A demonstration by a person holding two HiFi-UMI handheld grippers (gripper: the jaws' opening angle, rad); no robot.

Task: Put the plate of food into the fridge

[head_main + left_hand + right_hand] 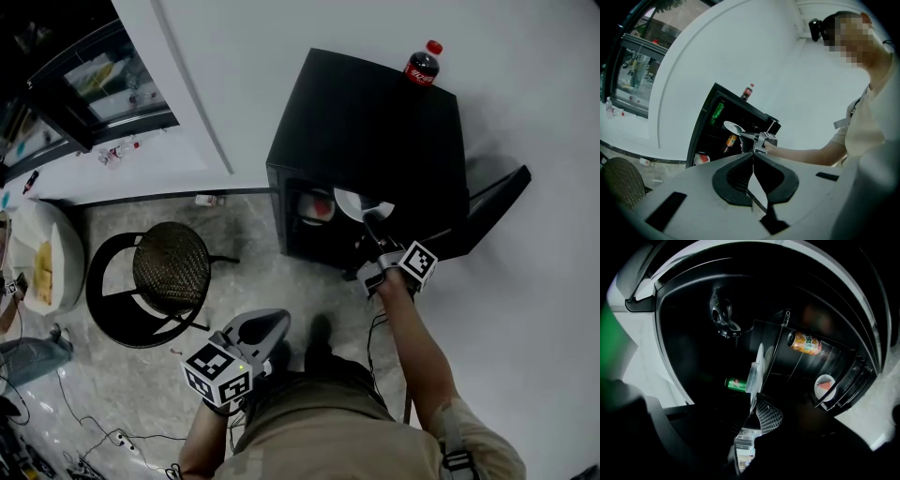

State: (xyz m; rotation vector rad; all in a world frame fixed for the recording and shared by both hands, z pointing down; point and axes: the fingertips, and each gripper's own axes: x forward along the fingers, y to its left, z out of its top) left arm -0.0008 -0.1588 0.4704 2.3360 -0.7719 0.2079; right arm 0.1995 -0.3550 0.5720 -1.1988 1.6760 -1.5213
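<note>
A black mini fridge (366, 131) stands against the white wall with its door (489, 208) swung open to the right. My right gripper (374, 221) is shut on the rim of a white plate (359, 203) and holds it at the fridge's opening. In the right gripper view the plate (754, 369) shows edge-on between the jaws, inside the dark fridge (693, 333); no food on it shows. My left gripper (271, 325) hangs low by the person's waist, shut on nothing. From the left gripper view (753, 160) the plate (732, 127) and right gripper (749, 136) show ahead.
A cola bottle (422, 64) stands on the fridge top. Inside are a green can (736, 383), an orange can (806, 343) and a red-and-white cup (824, 385). A round wicker stool (169, 269) stands left of the fridge, a white table (64, 246) with food further left. Cables lie on the floor.
</note>
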